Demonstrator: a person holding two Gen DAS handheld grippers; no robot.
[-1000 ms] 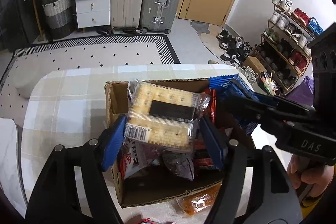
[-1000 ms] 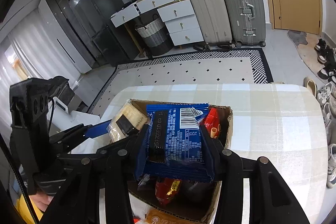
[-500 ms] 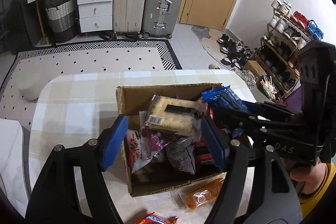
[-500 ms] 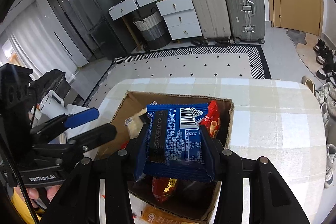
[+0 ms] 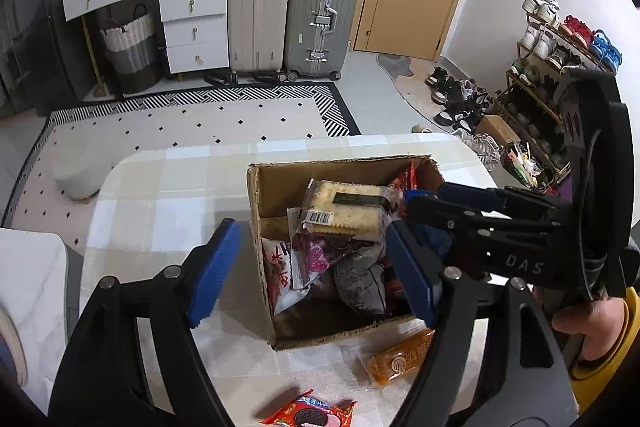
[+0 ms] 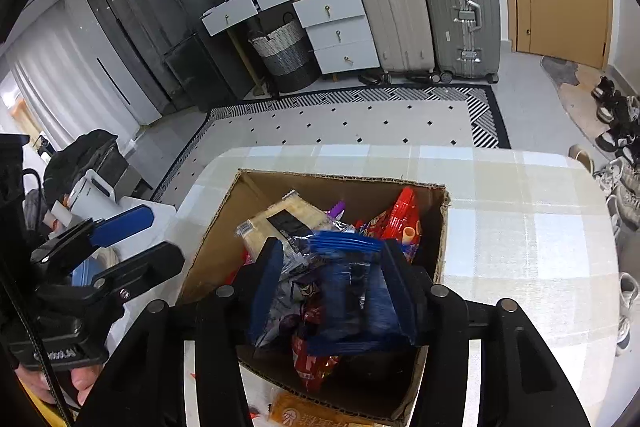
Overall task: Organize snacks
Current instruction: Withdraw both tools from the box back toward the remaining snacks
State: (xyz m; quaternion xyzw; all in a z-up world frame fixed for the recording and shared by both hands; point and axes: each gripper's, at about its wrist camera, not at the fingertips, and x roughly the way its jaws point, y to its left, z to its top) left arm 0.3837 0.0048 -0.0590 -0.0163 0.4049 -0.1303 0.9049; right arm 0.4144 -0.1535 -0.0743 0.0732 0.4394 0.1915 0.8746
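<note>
An open brown cardboard box (image 5: 256,199) is sitting on a table with a pale checked cloth (image 5: 160,195), crammed with snack packets. A clear-wrapped packet of pale square crackers (image 5: 344,207) is lying on top of the pile, tilted against the far wall, with a purple-printed bag (image 5: 316,255) and a grey crinkled bag (image 5: 360,279) below it.

The left gripper (image 5: 312,267) is hovering over the near part of the box, its jaws widening with nothing between the blue pads; one pad is hanging outside the box's left wall.

The right gripper (image 6: 332,283) is reaching into the box from the other side. Its jaws are easing apart around a dark blue foil packet (image 6: 352,291), which is drooping between the pads onto the pile; whether the pads are pressing on it is unclear. A red snack bag (image 6: 400,215) is standing against the box's right wall behind it.

Outside the box, an orange packet (image 5: 400,355) is lying on the cloth by the near wall, and a red cookie packet (image 5: 308,411) is lying nearer the camera.
</note>
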